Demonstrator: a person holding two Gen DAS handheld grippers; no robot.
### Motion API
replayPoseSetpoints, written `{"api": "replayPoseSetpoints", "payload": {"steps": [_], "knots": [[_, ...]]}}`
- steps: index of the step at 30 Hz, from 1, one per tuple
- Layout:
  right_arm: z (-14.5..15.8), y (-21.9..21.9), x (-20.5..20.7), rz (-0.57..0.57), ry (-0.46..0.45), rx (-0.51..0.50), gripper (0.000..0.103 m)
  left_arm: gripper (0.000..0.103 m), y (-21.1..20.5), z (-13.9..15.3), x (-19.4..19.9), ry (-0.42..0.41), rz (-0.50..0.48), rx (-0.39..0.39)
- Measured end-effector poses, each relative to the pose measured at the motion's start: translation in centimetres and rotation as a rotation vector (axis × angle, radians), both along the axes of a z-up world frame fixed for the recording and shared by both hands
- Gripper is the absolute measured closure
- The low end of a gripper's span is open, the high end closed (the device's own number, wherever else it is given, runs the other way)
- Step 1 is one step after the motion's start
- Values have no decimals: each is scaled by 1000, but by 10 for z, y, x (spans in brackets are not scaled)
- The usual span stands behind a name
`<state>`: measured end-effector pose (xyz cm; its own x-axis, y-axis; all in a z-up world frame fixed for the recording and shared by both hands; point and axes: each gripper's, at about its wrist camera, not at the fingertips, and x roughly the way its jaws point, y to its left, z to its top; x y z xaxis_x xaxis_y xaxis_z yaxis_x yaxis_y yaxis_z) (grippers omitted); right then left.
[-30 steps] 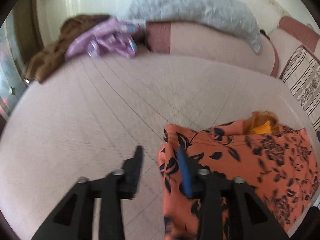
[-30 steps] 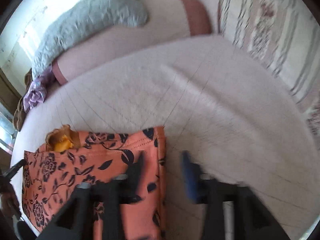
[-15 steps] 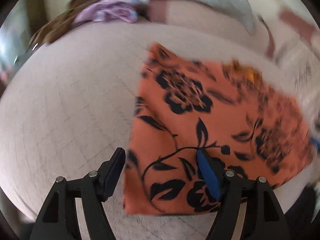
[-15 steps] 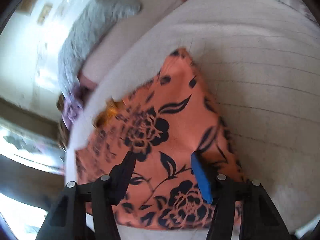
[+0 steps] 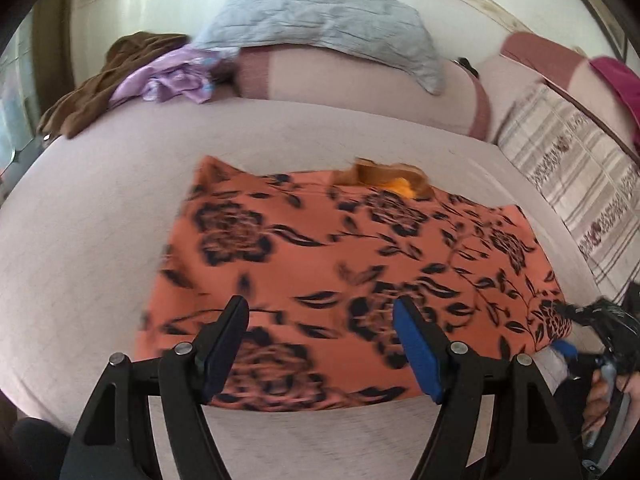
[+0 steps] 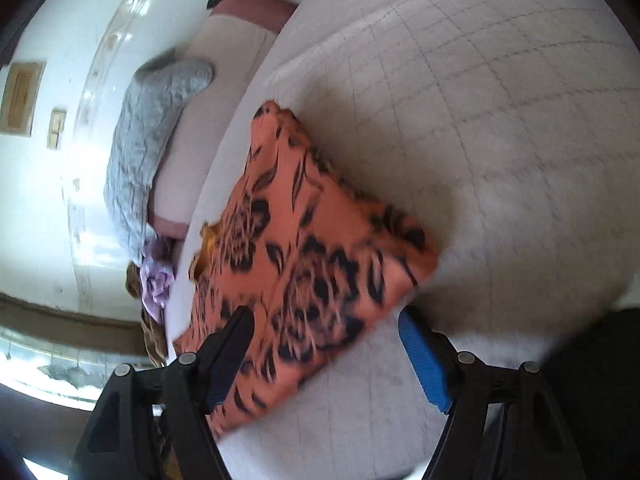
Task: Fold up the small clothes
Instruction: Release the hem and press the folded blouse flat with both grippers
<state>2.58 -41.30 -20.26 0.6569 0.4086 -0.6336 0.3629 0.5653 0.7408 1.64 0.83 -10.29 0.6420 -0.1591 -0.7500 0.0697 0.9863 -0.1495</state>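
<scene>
Lying flat on bed (image 5: 80,264): orange cloth (image 5: 344,264) | left gripper (image 5: 320,344) jaws apart, empty, just widened | right gripper (image 6: 326,354) jaws apart, empty, narrowing slightly

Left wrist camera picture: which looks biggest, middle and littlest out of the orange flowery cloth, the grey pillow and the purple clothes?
1. Orange flowery cloth, though it lies nearest the camera, which helps it look big.
2. Grey pillow.
3. Purple clothes, far back, so their true size is unsure.
</scene>
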Motion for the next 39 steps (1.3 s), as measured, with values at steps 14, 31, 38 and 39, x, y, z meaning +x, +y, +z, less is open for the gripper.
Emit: {"api": "replayPoseSetpoints", "payload": {"steps": [14,31,38,39], "knots": [[13,2,-1,50,9,-162,26,27,-33,-24,22,77,-32,157],[17,5,22,112,51,-305,79,27,-41,-15,40,103,-34,108],[40,-23,4,86,33,-347,24,27,-52,-33,58,137,-58,110],[45,-31,7,82,14,-340,24,25,-55,-46,62,164,-61,131]]}}
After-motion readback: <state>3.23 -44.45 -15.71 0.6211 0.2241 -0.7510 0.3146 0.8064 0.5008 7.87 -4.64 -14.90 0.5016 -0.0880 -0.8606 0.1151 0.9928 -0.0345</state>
